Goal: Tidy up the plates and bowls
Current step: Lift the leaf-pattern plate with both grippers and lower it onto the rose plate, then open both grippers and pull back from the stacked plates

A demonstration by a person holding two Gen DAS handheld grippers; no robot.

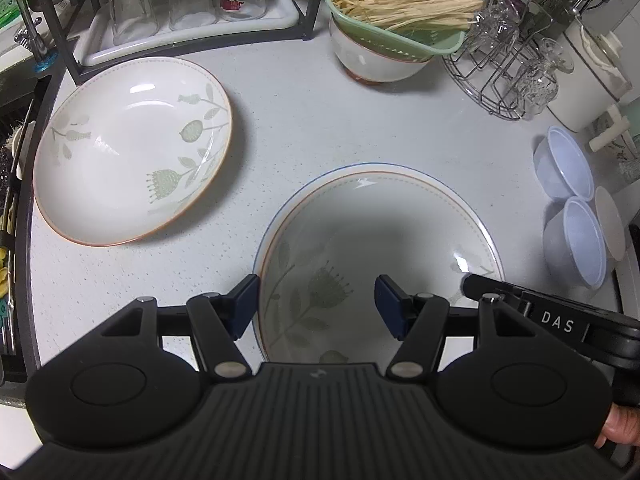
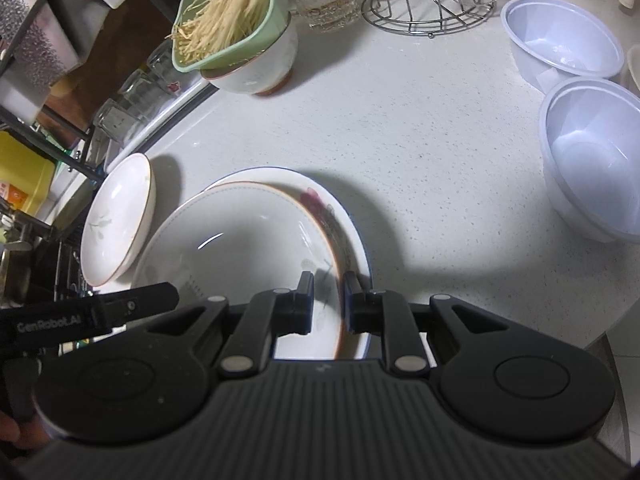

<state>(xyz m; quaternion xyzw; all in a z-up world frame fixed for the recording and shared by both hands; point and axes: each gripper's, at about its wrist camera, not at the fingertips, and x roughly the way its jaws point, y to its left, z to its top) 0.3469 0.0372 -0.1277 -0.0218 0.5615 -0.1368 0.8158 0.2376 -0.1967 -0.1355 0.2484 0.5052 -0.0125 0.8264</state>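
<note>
1. Left wrist view: the left gripper [image 1: 316, 306] hung over the floral plate [image 1: 360, 240] at 6 o'clock, w/ fingers [image 1: 244, 300] standing apart at medium width. Nothing was between the pads. One finger was outside the plate's left rim, the other above its inside.
2. This floral plate sat on a blue-rimmed plate [image 1: 460, 196], of which only a thin edge showed.
3. A second floral plate [image 1: 132, 152] lay at 10 o'clock on the white counter [image 1: 320, 128], apart from the stack.
4. At 12 o'clock a green colander w/ pale noodles [image 1: 400, 4] sat on a white bowl [image 1: 376, 64]. Two clear plastic bowls [image 1: 568, 200] were at 3 o'clock, a wire glass rack [image 1: 500, 76] at 2 o'clock.
5. The right gripper's tip [image 1: 480, 284] touched the plate's right rim at 4 o'clock.
6. Right wrist view: the right gripper [image 2: 327, 300] was narrow and pinched the floral plate's [image 2: 240, 248] right rim at 6 o'clock.
7. The blue-rimmed plate [image 2: 344, 216] w/ a dark red flower lay under it, offset toward 2 o'clock.
8. The other floral plate [image 2: 116, 216] was at 9 o'clock, the plastic bowls [image 2: 592, 160] at 2–3 o'clock.
</note>
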